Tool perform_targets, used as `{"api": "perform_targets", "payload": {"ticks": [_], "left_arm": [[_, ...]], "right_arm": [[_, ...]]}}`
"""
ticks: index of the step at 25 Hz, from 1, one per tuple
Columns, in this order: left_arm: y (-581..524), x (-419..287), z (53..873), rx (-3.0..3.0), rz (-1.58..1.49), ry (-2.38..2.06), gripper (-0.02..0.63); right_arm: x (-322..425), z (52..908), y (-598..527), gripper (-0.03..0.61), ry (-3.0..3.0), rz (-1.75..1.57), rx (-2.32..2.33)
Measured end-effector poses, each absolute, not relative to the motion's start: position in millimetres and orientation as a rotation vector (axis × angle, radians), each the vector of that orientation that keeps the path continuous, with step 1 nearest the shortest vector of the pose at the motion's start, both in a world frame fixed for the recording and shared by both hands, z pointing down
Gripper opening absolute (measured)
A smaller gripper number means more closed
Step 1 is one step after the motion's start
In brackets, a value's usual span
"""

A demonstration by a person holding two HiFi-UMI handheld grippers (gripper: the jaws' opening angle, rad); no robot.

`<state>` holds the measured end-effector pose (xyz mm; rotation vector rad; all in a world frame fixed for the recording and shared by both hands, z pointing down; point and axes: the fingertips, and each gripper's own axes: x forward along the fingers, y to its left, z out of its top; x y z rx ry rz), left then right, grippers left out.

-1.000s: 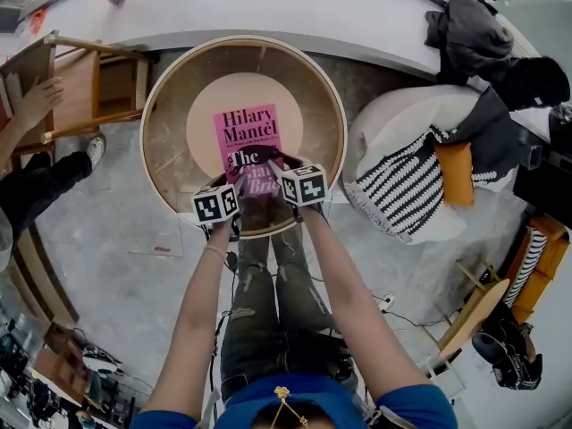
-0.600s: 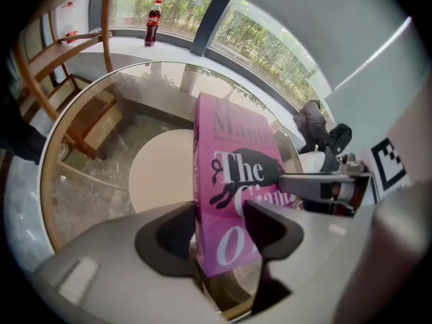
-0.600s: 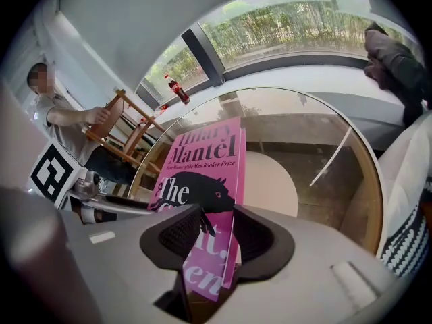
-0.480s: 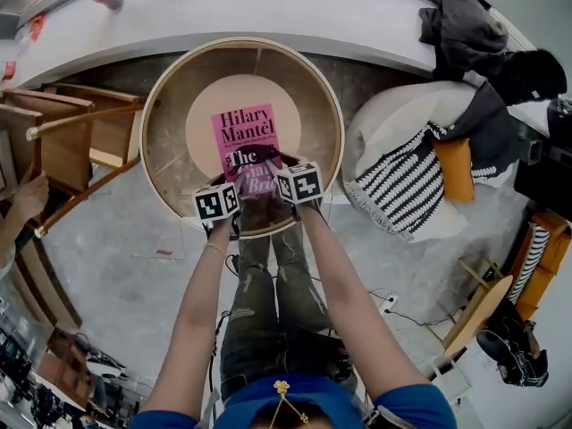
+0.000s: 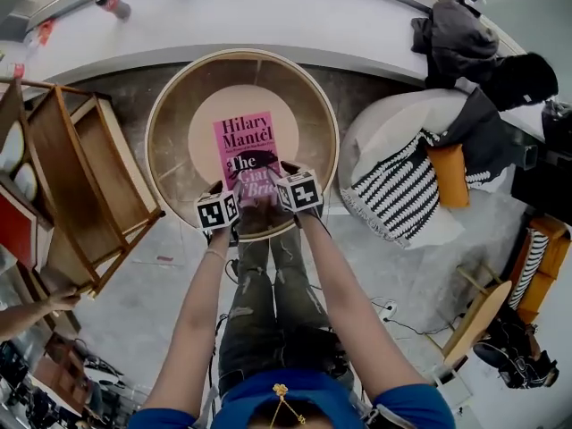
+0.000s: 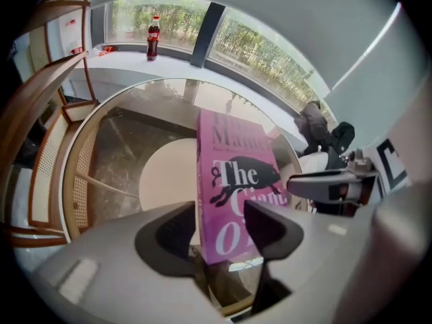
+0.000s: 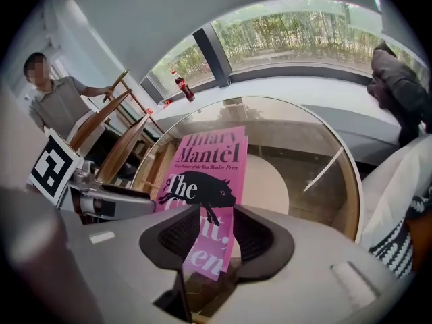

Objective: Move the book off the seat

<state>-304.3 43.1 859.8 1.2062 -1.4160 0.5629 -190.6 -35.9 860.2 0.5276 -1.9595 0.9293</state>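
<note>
1. A pink paperback book [image 5: 248,150], Hilary Mantel's name across the cover, lies on the round, wood-rimmed seat [image 5: 308,123]. It rests over the pale disc [image 5: 201,123] at the centre, with its near end towards the rim closest to the person.
2. The left claw [image 6: 221,216] stands wide and points steeply down at the book's near end. The spine edge shows in the gap, with one jaw outside it and the other over the cover. Whether the tips touch the book cannot be told.
3. The right claw [image 7: 209,225] is parted too (its jaws have just eased a touch wider). The near end of the cover shows in the gap between them, unclamped.
4. The two claws sit side by side above the seat's near rim.
5. Beyond the seat, a cola bottle [image 6: 153,38] stands on the white window ledge [image 5: 313,16]. To the person's left, a bystander [image 7: 64,100] holds a tilted wooden chair [image 5: 85,186].
</note>
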Motion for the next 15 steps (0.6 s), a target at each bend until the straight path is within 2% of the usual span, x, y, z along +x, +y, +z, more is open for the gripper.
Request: {"api": "perform_targets", "payload": {"ticks": [4, 7, 12, 15], "left_arm": [[32.6, -298.6, 825.5, 1.254, 0.514, -1.446, 0.207], [36.3, -287.1, 793.5, 1.288, 0.490, -1.451, 0.175], [29.7, -277.5, 742.3, 1.342, 0.465, -1.485, 0.110], [28.8, -275.6, 710.6, 1.361, 0.437, -1.518, 0.067]], "right_arm": [[-195.1, 826.9, -43.8, 0.144, -2.018, 0.896, 0.508], [-194.7, 795.1, -36.3, 0.108, -2.051, 0.854, 0.453], [-192.2, 741.0, -37.2, 0.013, -2.114, 0.762, 0.372], [-187.8, 709.4, -35.6, -0.003, -2.150, 0.730, 0.341]]}}
